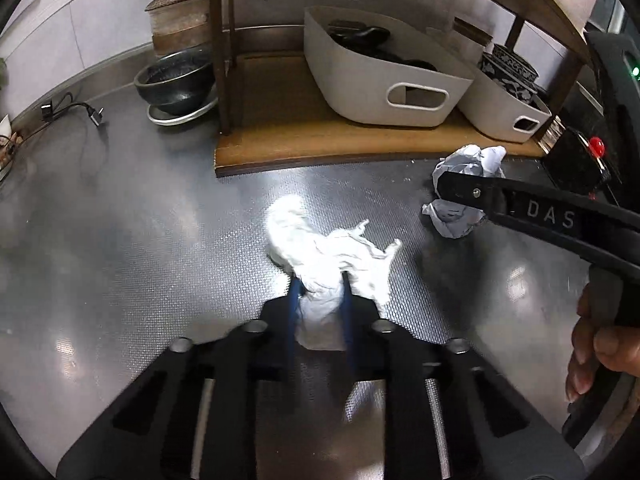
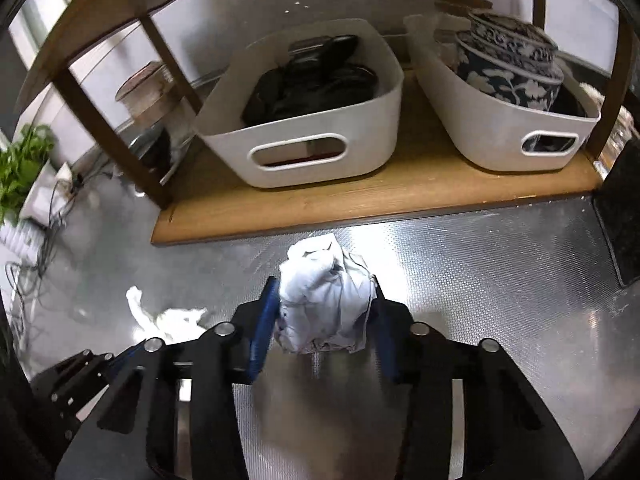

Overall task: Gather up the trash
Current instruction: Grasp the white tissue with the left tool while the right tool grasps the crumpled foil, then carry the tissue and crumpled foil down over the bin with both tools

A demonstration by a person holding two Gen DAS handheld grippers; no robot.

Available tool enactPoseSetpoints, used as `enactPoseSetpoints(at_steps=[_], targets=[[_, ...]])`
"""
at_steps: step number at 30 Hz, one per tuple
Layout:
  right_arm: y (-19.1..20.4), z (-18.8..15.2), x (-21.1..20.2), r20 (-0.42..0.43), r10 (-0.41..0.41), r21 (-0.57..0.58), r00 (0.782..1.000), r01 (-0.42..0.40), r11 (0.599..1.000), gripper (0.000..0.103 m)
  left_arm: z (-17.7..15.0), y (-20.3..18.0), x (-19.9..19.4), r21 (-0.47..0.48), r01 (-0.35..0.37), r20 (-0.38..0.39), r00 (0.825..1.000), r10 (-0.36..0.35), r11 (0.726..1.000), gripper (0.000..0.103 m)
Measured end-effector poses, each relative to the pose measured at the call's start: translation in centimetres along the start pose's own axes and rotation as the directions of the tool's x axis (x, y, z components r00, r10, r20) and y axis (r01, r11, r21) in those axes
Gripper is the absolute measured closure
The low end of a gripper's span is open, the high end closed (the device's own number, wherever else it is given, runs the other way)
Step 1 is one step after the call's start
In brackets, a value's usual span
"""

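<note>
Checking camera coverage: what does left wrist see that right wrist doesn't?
Left wrist only: a dark bowl on a metal plate beside the shelf leg, and a hand on the right tongs' handle.

Right wrist only: a green plant at the far left.

Both: the left tongs shut on white tissue, the right tongs shut on crumpled paper, and two white bins on the wooden shelf.
</note>
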State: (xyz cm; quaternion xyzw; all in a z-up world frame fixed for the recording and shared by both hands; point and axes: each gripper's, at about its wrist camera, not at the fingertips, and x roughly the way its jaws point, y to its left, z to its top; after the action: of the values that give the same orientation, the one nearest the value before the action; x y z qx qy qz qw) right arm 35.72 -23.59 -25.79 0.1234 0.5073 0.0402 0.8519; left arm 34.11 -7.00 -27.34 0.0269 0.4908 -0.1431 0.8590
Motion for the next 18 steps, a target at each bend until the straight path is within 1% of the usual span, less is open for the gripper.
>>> enactPoseSetpoints(at_steps=[3,6,10,13,16,18], targets=[[0.2,-0.8,-0.8,-0.012,0.017,-0.012,1.0,-0.017,1.0,0.063,-0.6,-0.4,-0.4,0.018,0.004,-0.004,1.0,-0.004,1.0,0.095],[0.4,-1.8,-2.1,-0.002,0.044,-0.016,0.999,-0.044,0.999,0.063,-1.6,-0.3,-1.8,0.025,0.005,0.012,1.0,-0.005,1.0,0.096],[0.6,-3.4,-4.7,0.019,0.066,-0.036,0.998,-0.065,0.997,0.063,-3.3,0.6,-4.2,-0.003,0.01,0.024,1.0,-0.01,1.0,0.096],[0.8,-4.7,-6.9,0.037,0.092,-0.047,0.995,-0.091,0.995,0.063,-5.4,1.3,-6.7,-0.035,0.025,0.031,0.999,-0.024,0.999,0.096],[1.3,-6.1,-9.3,0.057,0.13,-0.059,0.99,-0.126,0.99,0.063,-7.4,1.1,-9.5,-0.032,0.039,0.06,0.998,-0.037,0.999,0.095],[2.0,-7.3,-11.3,0.077,0.134,-0.08,0.988,-0.128,0.989,0.063,-8.6,0.9,-11.4,-0.03,0.046,0.078,0.996,-0.044,0.998,0.095]])
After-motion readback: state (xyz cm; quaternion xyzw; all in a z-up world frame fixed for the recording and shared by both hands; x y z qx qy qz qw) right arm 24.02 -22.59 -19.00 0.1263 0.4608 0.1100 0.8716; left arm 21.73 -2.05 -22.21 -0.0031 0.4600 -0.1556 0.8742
